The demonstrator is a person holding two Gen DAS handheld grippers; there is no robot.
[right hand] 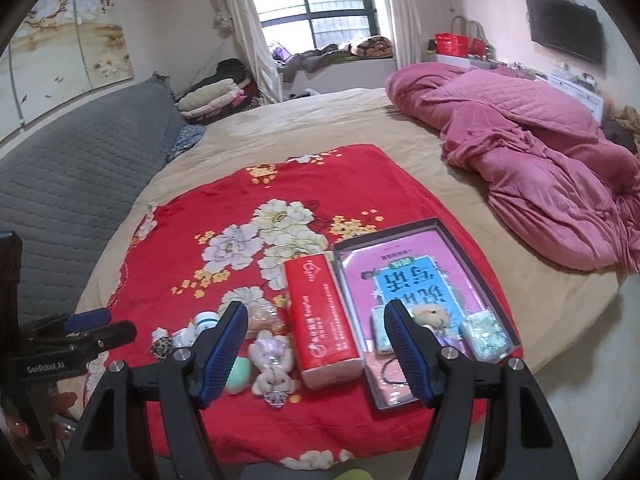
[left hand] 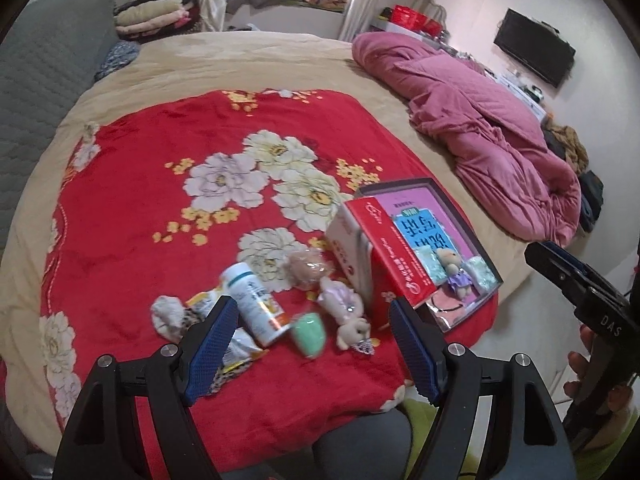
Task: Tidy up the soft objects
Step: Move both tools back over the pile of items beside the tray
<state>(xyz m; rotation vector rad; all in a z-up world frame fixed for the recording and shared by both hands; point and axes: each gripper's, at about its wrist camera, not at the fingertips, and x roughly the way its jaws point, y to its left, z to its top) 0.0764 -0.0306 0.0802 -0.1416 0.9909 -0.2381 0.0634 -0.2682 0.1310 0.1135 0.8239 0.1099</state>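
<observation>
Plush bear [right hand: 272, 364] on red blanket [right hand: 168, 264], both claws wide apart, empty

We see soft daylight from the window [right hand: 310, 4], which glares white. Shadows are faint. Fisheye bends the edges into dark corners; the bottle [left hand: 254, 300] shows motion blur.

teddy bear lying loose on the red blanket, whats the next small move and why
Probably lower the open left gripper onto the loose teddy bear. It lies outside the shallow box, where another bear already sits, and both grippers are empty.
</observation>
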